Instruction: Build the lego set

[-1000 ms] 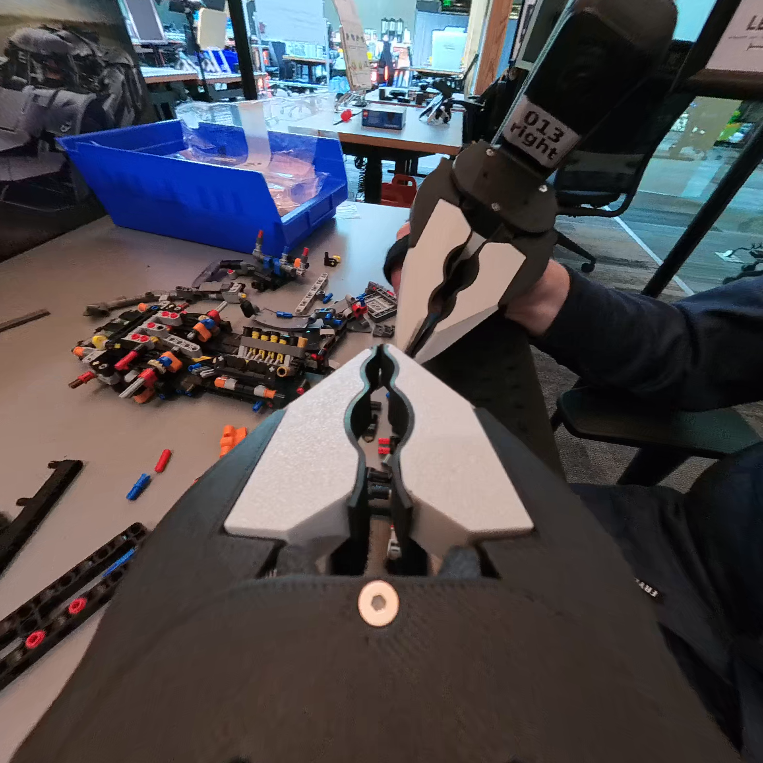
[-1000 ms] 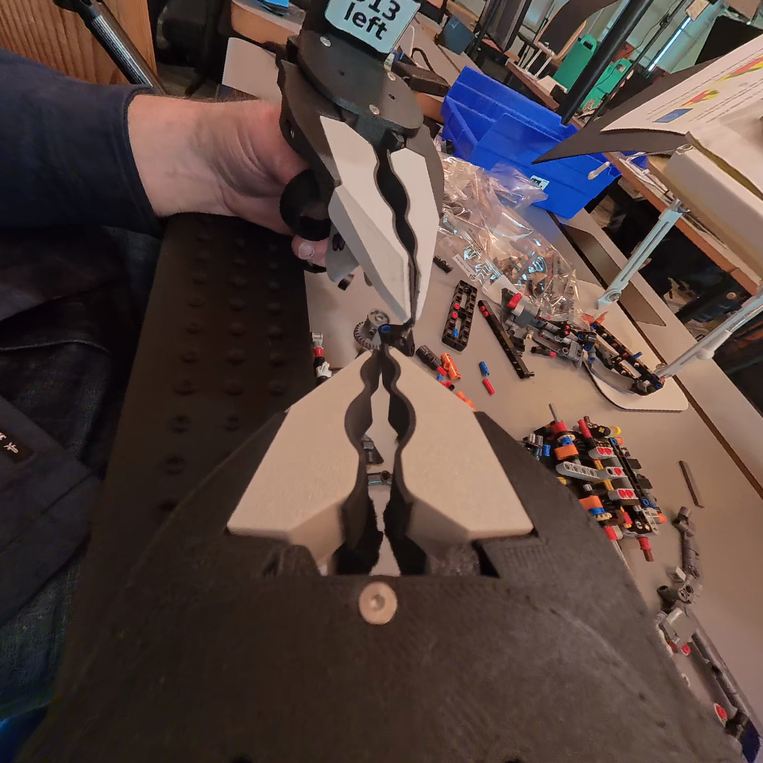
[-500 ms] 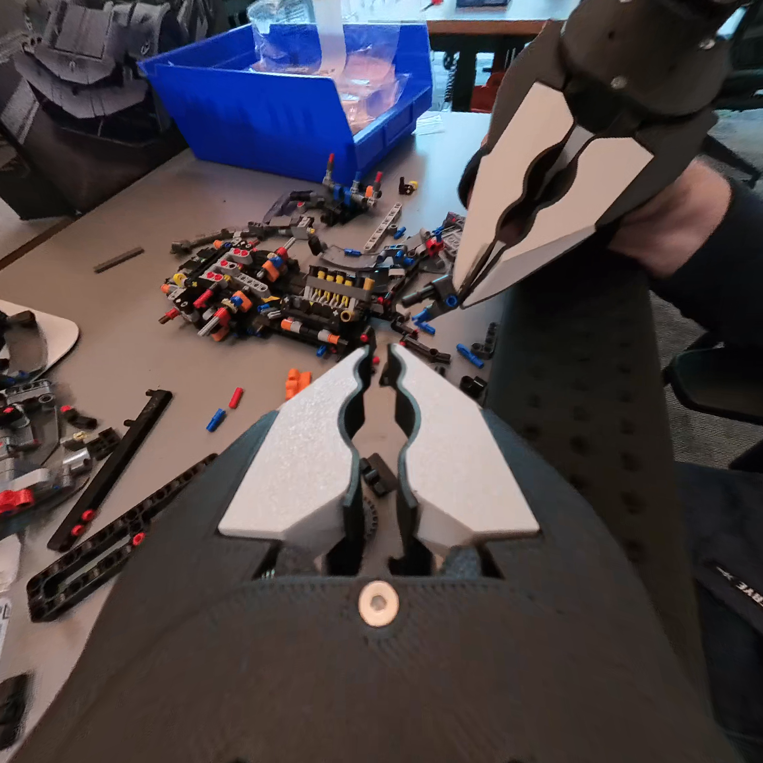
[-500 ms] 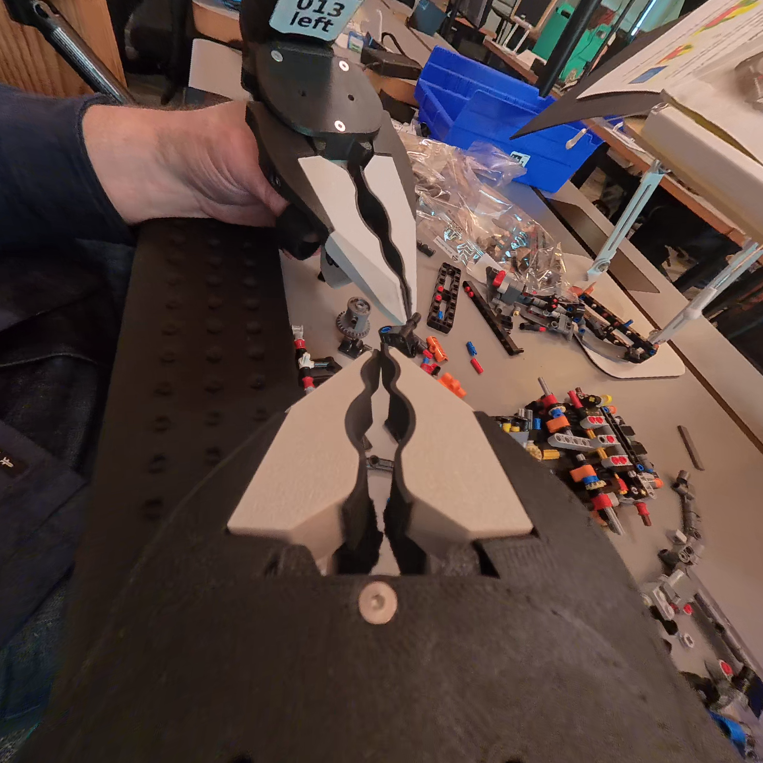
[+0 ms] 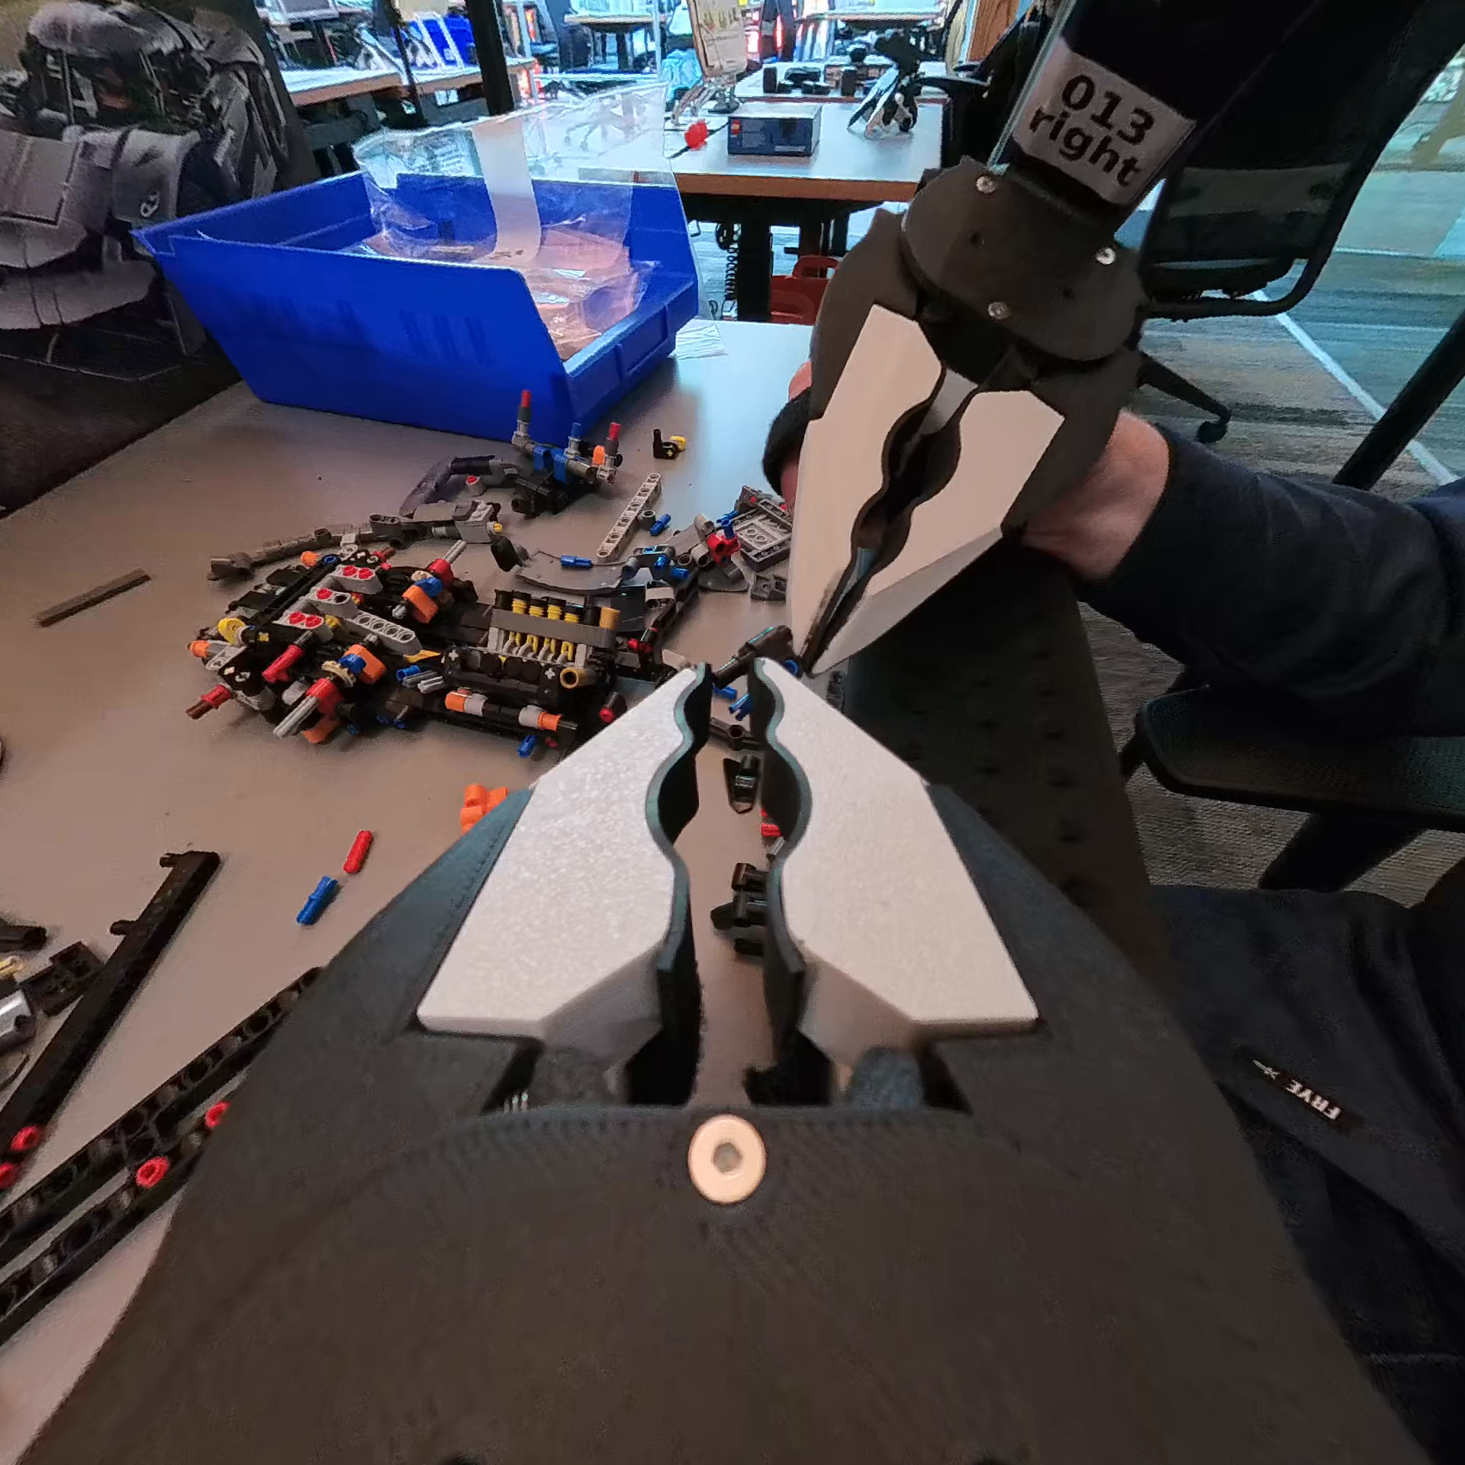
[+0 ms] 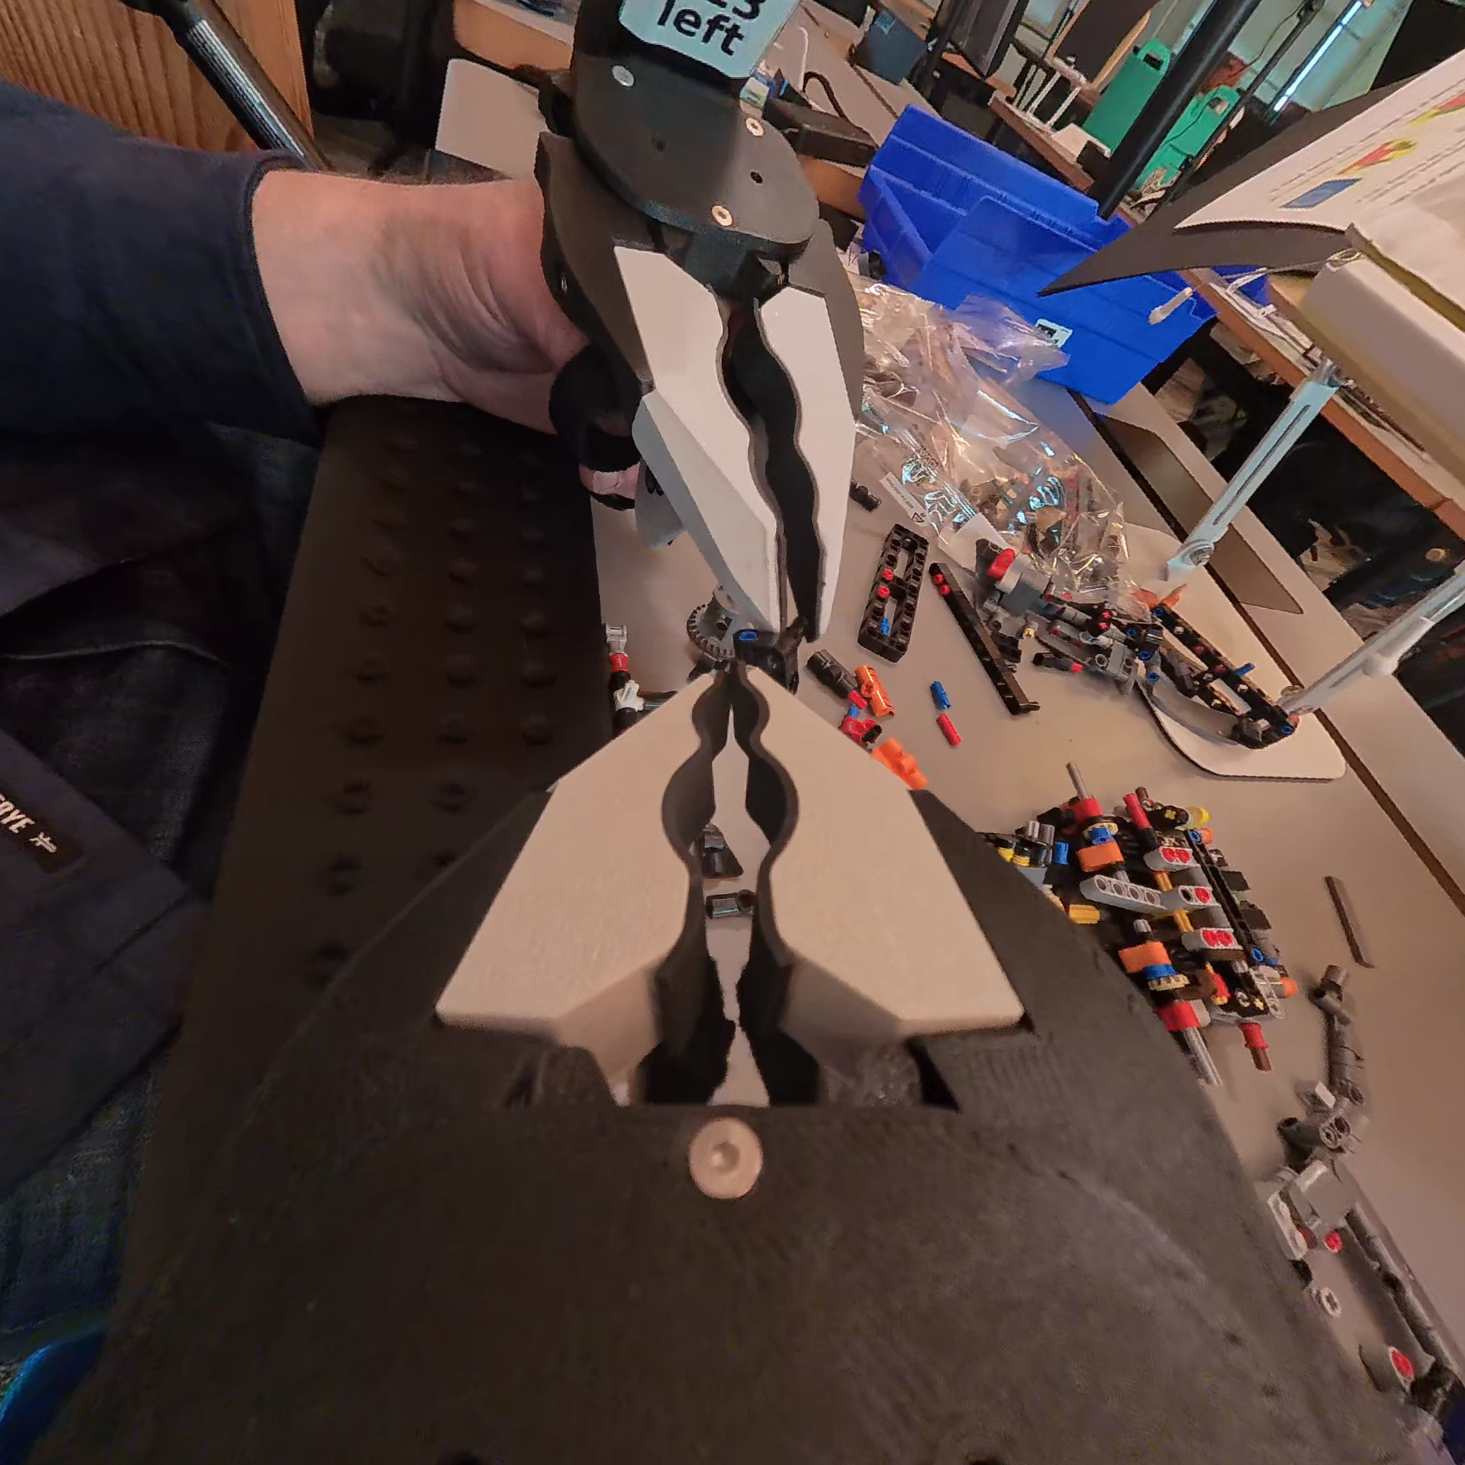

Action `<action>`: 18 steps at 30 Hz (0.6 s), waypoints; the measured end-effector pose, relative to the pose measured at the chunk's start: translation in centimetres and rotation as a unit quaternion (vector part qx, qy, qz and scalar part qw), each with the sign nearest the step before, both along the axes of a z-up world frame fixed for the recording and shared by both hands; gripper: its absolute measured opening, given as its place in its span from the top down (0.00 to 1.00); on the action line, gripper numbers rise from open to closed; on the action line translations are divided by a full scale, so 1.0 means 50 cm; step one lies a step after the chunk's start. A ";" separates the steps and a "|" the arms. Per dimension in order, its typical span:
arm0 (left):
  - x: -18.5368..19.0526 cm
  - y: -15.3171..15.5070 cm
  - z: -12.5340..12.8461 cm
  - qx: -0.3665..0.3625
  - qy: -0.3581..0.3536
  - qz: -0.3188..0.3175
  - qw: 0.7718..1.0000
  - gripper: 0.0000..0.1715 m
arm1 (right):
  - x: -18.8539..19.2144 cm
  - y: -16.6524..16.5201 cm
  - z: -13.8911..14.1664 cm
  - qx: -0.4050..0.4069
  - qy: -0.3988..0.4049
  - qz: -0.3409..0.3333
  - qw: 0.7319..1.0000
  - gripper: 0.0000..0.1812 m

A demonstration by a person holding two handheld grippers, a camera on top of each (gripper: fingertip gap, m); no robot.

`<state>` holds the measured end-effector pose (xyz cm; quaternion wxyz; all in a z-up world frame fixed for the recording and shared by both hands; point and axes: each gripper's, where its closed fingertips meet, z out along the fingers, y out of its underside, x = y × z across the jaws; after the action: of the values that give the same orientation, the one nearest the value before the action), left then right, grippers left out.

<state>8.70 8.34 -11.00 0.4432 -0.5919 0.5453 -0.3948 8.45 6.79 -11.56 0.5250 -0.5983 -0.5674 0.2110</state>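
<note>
Fingers of both grippers converge on one small black lego connector with a blue pin, held in the air just above the surface's near edge.

Left wrist view.
- Surface: grey tabletop [image 5: 119, 777] in an open workshop with further desks behind; black studded strip [image 5: 991, 753] along its near edge; black office chair [image 5: 1268, 769] beside it.
- Contents: blue plastic bin [image 5: 396, 333] holding clear bags, at the far side; partly built multicoloured lego assembly [image 5: 412, 642] mid-surface; long black perforated beams [image 5: 119, 951] at near left; loose red, blue and orange pins between.
- Pose: left gripper [image 5: 725, 674] points forward and slightly down. Right gripper [image 5: 816, 658] slants down from upper right, held by the person's right hand [image 5: 1102, 499] in a dark sleeve.
- Fingers: left pair stand narrowly apart with one end of the small black lego connector [image 5: 753, 652] between the tips; whether they press it cannot be told. Right pair are clenched on the other end.

Right wrist view.
- Surface: same grey top; clear bag of lego parts [image 6: 975, 460] before stacked blue bins [image 6: 991, 238]; black rectangular frame piece [image 6: 896, 590]; the multicoloured assembly [image 6: 1149, 896] at right; white board carrying a curved sub-build [image 6: 1252, 745].
- Pose: right gripper [image 6: 733, 674] points forward. Left gripper [image 6: 799, 626] descends from above, gripped by the person's left hand [image 6: 412, 293].
- Fingers: right tips meet on the connector [image 6: 765, 646]; left tips touch its far end, above a grey gear [image 6: 709, 626] on the surface.
</note>
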 end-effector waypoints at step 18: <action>-0.022 0.076 -0.049 0.029 0.076 0.113 0.990 0.88 | 0.027 0.038 -0.004 -0.035 0.013 -0.054 0.998 1.00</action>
<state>7.58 12.14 -13.46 0.4589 -0.6648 0.5186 -0.2803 9.77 8.71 -11.78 0.5218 -0.6430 -0.5199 0.2099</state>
